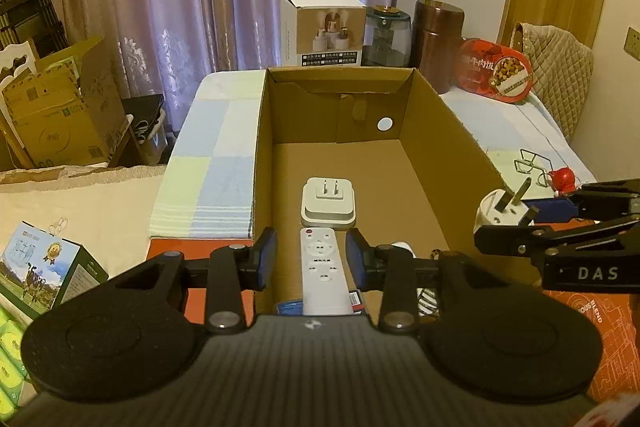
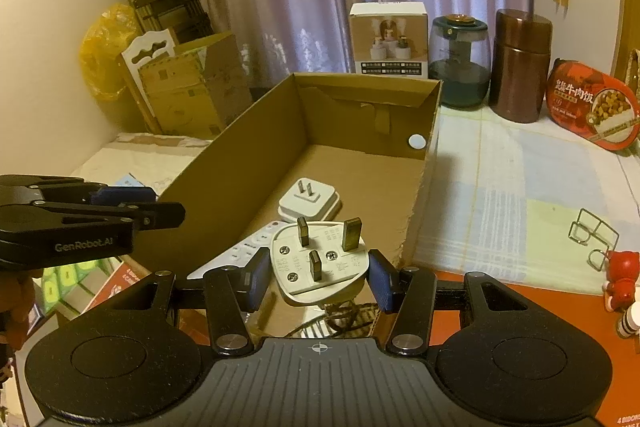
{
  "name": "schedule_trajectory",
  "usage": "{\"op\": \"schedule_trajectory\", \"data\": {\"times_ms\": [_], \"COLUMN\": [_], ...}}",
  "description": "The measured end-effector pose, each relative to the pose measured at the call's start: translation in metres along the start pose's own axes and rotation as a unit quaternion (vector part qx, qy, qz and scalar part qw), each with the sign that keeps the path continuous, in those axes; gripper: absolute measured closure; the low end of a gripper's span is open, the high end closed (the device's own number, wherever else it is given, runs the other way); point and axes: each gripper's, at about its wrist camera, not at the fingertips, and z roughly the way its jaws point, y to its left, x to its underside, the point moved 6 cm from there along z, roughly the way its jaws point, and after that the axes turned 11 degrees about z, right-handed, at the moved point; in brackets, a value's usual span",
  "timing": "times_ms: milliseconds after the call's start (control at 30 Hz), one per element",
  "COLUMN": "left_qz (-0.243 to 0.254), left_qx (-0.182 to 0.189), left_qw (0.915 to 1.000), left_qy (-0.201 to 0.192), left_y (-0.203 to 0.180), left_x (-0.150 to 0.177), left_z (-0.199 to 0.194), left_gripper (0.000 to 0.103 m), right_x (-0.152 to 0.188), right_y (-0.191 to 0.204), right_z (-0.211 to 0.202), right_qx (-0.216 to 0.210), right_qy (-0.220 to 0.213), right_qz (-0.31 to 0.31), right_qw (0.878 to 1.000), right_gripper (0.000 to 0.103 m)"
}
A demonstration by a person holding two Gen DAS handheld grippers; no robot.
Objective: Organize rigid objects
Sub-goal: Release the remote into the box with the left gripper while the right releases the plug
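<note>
An open cardboard box point(image 1: 440, 131) point(image 2: 224, 163) lies on the bed. Inside it lie a white two-pin adapter point(image 1: 328, 205) point(image 2: 308, 205) and a white remote control point(image 1: 322, 271) point(image 2: 240, 253). My left gripper point(image 1: 311, 261) is open above the near end of the box, its fingers on either side of the remote without touching it. My right gripper point(image 2: 318, 279) is shut on a white three-pin plug point(image 2: 318, 263), pins facing up, held over the box's near right edge. The plug also shows in the left wrist view point(image 1: 498, 207).
Behind the box stand a white product box point(image 1: 322, 31), a dark glass jar point(image 1: 386, 37) and a brown canister point(image 1: 436, 43). A red food tin point(image 1: 496, 71), a wire puzzle point(image 2: 592, 235) and a red figurine point(image 2: 620, 279) lie at the right.
</note>
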Motion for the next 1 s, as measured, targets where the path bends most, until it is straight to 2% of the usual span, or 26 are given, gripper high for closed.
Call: {"op": "schedule_trajectory", "data": {"times_ms": [367,533,767,1000], "left_qz": [-0.001,-0.005,-0.014,-0.027], "left_qx": [-0.002,-0.002,-0.005,0.005], "left_qw": [1.0,1.0,0.9998,0.9992], "left_qy": [-0.006,-0.006,-0.013,-0.028], "left_y": [0.001,0.0,-0.004,-0.022], "left_x": [0.0,0.0,-0.003,-0.009], "left_z": [-0.003,-0.004,-0.017,-0.044], "left_gripper": [0.07,0.07,0.069,0.065], "right_x": [0.001,-0.002,-0.012,-0.006], "right_y": [-0.005,-0.007,-0.015,-0.028], "right_z": [0.012,0.009,-0.019,-0.062], "right_qx": [0.001,-0.005,-0.006,0.0], "right_qy": [0.01,-0.007,-0.037,-0.056], "right_qz": [0.011,0.022,0.036,0.063], "right_qw": [1.0,1.0,0.999,0.996], "right_gripper": [0.055,0.054,0.052,0.048]}}
